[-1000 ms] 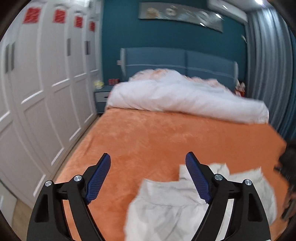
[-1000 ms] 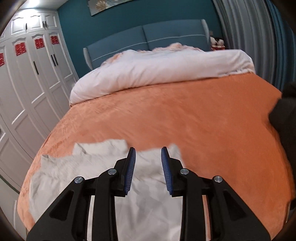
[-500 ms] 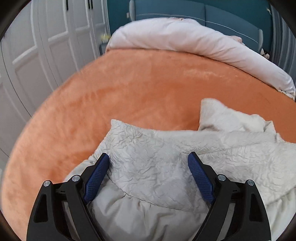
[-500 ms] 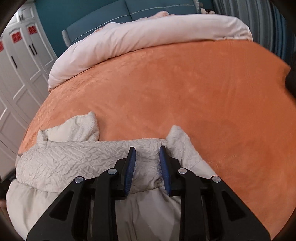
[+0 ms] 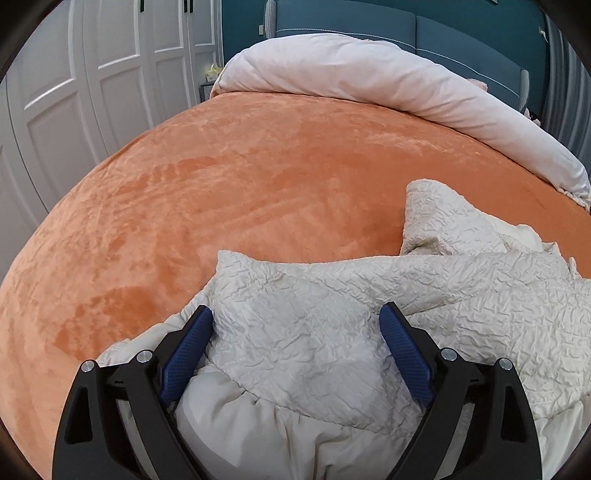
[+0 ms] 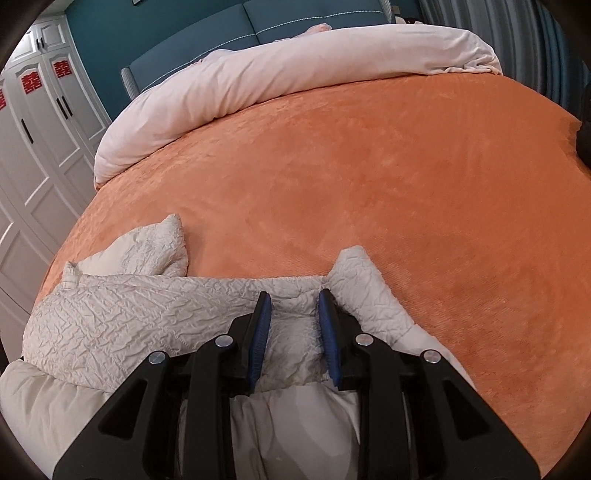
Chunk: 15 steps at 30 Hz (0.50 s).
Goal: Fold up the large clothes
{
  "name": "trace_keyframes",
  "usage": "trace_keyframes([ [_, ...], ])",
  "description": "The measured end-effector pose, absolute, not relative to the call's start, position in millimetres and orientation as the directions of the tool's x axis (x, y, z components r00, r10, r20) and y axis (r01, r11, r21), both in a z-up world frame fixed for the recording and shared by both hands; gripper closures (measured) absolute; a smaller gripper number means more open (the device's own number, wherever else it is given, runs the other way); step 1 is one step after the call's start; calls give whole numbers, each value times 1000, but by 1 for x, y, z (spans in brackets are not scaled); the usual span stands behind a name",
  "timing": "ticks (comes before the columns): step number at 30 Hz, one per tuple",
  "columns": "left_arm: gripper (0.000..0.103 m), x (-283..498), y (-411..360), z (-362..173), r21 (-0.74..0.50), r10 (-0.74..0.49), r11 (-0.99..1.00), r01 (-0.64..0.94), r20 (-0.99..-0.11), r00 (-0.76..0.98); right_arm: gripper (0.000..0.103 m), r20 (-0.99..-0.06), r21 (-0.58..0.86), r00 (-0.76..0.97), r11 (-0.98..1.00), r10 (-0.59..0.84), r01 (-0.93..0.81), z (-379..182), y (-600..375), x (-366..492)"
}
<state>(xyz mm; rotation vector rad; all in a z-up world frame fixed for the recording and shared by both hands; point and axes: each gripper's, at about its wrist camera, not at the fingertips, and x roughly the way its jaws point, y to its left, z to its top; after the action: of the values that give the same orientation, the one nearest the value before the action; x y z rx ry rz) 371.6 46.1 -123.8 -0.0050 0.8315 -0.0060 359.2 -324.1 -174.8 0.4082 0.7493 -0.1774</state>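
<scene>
Both grippers down over the cream jacket on the orange bed

Two grippers are what I'm steering, and both sit low over one garment. I'll use that cream jacket (image 5: 317, 332) as my landmark: it lies crumpled at the near edge of the bed's orange blanket (image 5: 229, 192), quilted crinkled fabric on top and smooth lining showing nearest me.

My left gripper (image 5: 295, 347) has just been spreading its jaws, and they now stand wide apart with a hump of the jacket's quilted fabric between them; the blue pads (image 5: 186, 354) sit beside the cloth without squeezing it.

My right gripper (image 6: 294, 325) has its jaws drawn close together with a ridge of the jacket (image 6: 155, 314) in the narrow gap. I cannot tell from this view whether the pads actually press on the cloth.

Beyond the jacket, across the bare orange blanket (image 6: 369, 184), a pale rolled duvet (image 5: 369, 74) lies against the blue headboard (image 5: 443, 33). Left of the jacket, past the bed's edge, stand white wardrobe doors (image 5: 92, 74)
</scene>
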Motion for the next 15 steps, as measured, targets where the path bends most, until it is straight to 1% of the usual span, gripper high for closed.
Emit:
trace_keyframes([
  [15, 12, 372, 44, -130, -2, -2, 1000, 1, -739, 674, 78, -688, 269, 724, 911, -45, 312, -175, -316, 357],
])
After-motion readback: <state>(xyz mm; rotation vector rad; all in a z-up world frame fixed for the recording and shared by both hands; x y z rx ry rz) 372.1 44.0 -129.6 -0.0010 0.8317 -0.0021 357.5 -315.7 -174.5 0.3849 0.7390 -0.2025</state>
